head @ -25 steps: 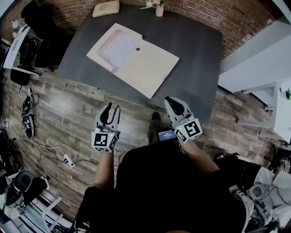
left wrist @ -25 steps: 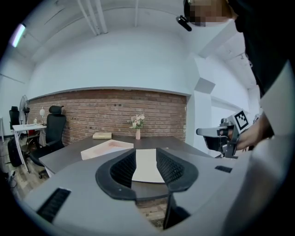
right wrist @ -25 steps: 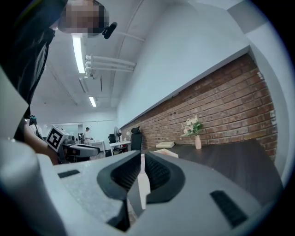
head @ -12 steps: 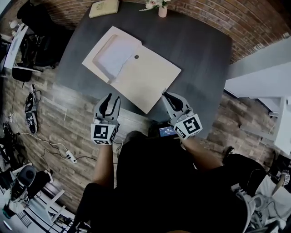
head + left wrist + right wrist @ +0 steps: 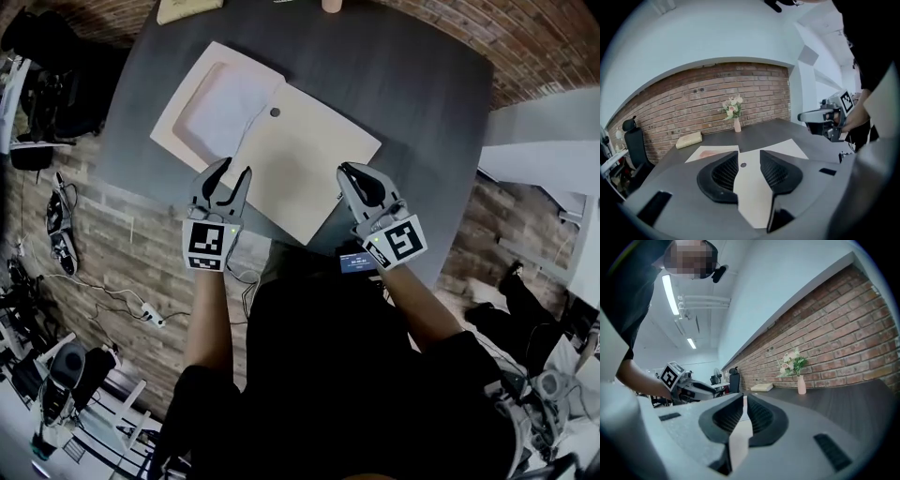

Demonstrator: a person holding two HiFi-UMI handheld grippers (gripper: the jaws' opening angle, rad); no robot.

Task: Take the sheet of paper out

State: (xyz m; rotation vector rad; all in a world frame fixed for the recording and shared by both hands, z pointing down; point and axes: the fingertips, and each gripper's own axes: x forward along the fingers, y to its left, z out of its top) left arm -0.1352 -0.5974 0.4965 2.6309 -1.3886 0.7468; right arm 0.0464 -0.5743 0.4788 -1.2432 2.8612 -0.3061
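A tan folder (image 5: 305, 159) lies open on the dark table (image 5: 412, 103). A white sheet of paper (image 5: 225, 108) sits in its left pocket, beside a dark snap button (image 5: 275, 112). My left gripper (image 5: 230, 174) hovers at the folder's near left edge. Its jaws have just been opening and nothing is between them. In the left gripper view the folder (image 5: 750, 187) shows through that gap. My right gripper (image 5: 361, 178) is over the folder's near right corner, its jaws a narrow slit apart and empty. Neither gripper touches the paper.
A small vase of flowers (image 5: 737, 124) and a tan book (image 5: 689, 139) stand at the table's far edge by the brick wall. A black office chair (image 5: 633, 150) is at the far left. Cables and shoes lie on the wooden floor (image 5: 112, 272) to the left.
Both grippers have moved forward from over the floor to the table's near edge, over the folder. The left jaws stand slightly wider.
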